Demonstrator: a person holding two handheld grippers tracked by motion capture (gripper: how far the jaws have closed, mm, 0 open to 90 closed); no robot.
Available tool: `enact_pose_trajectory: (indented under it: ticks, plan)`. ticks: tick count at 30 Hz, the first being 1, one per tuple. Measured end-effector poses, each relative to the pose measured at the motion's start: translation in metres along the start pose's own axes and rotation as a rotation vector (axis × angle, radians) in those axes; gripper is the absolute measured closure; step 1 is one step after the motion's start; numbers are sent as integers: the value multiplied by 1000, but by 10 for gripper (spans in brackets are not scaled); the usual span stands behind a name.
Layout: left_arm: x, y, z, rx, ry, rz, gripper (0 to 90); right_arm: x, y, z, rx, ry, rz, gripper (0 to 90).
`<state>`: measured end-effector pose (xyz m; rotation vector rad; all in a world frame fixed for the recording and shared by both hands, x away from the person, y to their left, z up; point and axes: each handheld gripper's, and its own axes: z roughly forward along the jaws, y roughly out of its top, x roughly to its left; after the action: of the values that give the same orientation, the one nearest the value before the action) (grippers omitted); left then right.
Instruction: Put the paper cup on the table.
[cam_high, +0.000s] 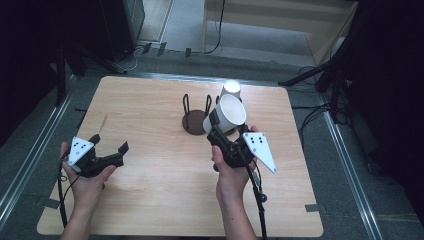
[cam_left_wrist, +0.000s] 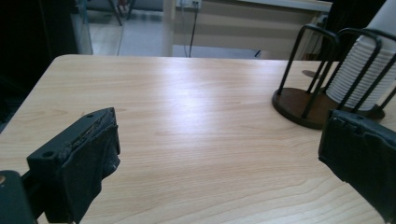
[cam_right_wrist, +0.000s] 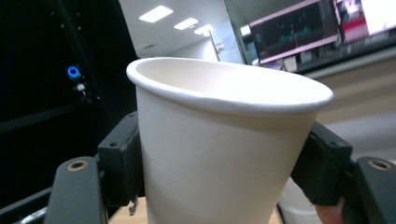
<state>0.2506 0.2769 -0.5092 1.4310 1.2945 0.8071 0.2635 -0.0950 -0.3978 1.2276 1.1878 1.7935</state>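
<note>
Paper cup (cam_high: 230, 113): pinched by right gripper (cam_high: 216, 131), mouth tilted up, above holder (cam_high: 196, 123) (left gripper (cam_high: 109, 145) spread, farther off).

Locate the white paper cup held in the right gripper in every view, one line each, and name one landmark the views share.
High view: the paper cup sits right of centre, tilted, between the right gripper fingers, beside the wire rack.
Left gripper view: this cup cannot be picked out; at the right edge a stack of cups stands behind the rack's wires.
Right gripper view: the cup is central, clamped on both sides.
Shared landmark: the wooden table.
</note>
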Motion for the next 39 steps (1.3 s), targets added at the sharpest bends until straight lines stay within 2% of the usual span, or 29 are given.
enact_pose_trajectory:
  ticks: [2,7,13,21,26,32,39]
  plan:
    - [4,-3,0,-3,25,-3,0,-1,1,0,-10,3,-49,285]
    - [15,-9,-1,3,58,-26,0,-7,0,0,-8,-35,-154,280]
    - [30,-15,-3,9,96,-54,0,-16,0,1,-5,-43,-224,276]
    - [37,-27,2,52,116,-58,0,-31,-4,3,1,-58,-278,277]
    - [38,-30,3,49,123,-59,0,-48,-12,5,18,-59,-282,278]
    - [37,-34,5,46,114,-55,0,-69,-22,6,30,-51,-318,280]
    - [38,-35,4,44,106,-69,0,-92,-33,6,78,-59,-322,282]
